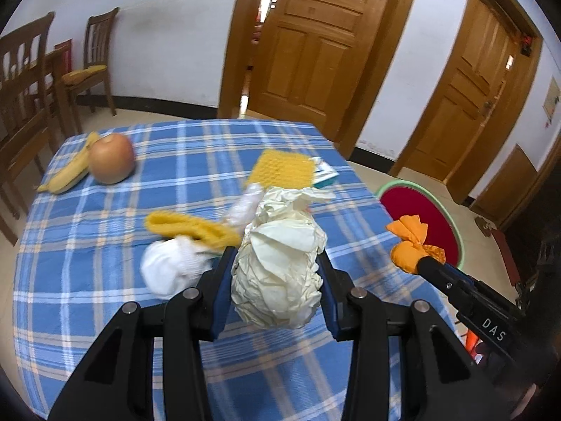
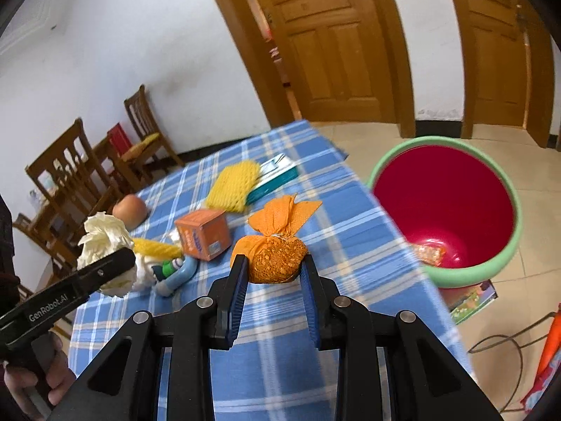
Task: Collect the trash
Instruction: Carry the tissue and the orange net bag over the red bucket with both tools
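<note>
Both claws loaded rn. Right gripper [image 2: 273, 268] is clamped on the tied orange mesh pouch [image 2: 277, 251], left gripper [image 1: 277, 273] is pinching the crumpled cream paper wad [image 1: 280, 263]. The red plastic bin w/ green rim [image 2: 505, 182] sits on the floor off the table's right edge, beyond the pouch. Right hand's nearer imo, so it probably dumps first.

White walls [image 1: 168, 35], two panelled wood doors [image 1: 315, 35], beige tile floor [image 2: 526, 182], wooden chairs [image 1: 21, 80] along the left wall.
</note>
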Available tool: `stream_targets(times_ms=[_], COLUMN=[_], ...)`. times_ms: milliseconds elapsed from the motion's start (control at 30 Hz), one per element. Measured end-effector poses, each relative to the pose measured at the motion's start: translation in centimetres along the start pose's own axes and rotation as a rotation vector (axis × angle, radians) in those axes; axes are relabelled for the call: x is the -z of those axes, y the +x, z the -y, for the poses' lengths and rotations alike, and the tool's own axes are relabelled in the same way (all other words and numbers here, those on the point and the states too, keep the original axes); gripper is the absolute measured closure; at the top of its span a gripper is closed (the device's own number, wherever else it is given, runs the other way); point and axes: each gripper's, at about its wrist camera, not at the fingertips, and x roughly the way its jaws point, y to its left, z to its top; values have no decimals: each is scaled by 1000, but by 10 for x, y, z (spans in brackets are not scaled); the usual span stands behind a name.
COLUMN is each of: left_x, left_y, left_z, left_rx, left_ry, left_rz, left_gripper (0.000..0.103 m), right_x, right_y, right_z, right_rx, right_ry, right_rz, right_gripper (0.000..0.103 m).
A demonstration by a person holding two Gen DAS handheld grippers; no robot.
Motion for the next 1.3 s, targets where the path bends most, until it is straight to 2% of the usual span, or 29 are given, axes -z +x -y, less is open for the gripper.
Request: stream_targets(times_ms=[367, 633, 967, 1300], left_x=[-10, -20, -22, -14], left_y=[19, 47, 89, 135], left_z=[61, 104, 158, 198], left_rx=[73, 116, 172, 189], left_ry=[105, 175, 264, 327], left_rz=[-15, -44, -83, -153], left_gripper=[60, 60, 60, 60], right_x=[-11, -17, -19, -21], right_y=[-26, -33, -29, -17], right_z=[48, 85, 141, 172], right_rx=[52, 101, 158, 190], right_ry=[80, 147, 251, 295], right_rz=[74, 107, 95, 77], right_gripper=[73, 73, 73, 73])
